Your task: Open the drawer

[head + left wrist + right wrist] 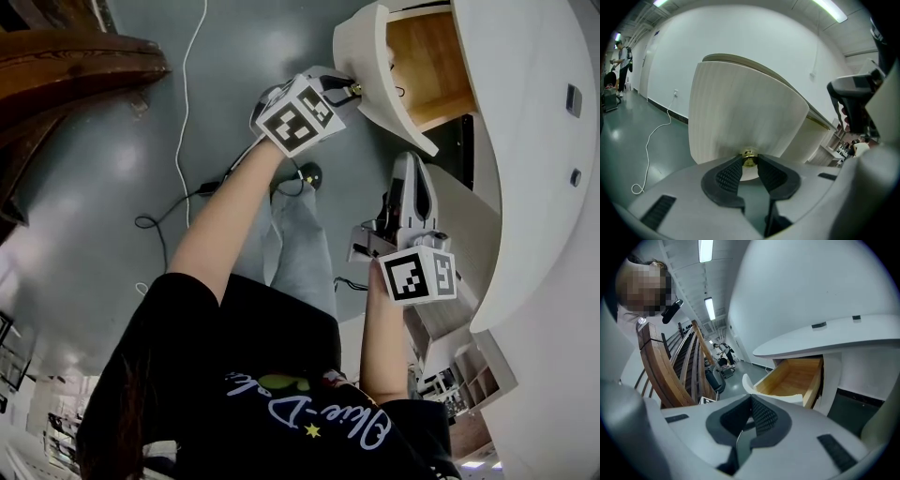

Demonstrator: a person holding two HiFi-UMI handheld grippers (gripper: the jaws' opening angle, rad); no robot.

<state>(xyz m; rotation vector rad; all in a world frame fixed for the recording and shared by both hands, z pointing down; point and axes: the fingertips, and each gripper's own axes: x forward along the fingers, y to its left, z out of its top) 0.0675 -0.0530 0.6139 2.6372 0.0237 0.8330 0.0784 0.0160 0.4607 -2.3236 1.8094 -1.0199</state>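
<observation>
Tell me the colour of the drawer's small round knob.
Shiny gold knob, best in left gripper view.

The left arm (220, 220) reaches out nearly straight, and the left gripper (345, 90) tilts downward, jaws clamped on a brass knob (749, 158). The right arm (382, 328) stays bent closer in; the right gripper (751, 401) is empty, jaws together.

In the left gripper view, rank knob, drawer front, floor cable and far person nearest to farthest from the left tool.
1. Knob: gripped by the left tool.
2. Drawer front: just behind it.
3. Cable: on the floor, left.
4. Person: far left, by the wall.
</observation>
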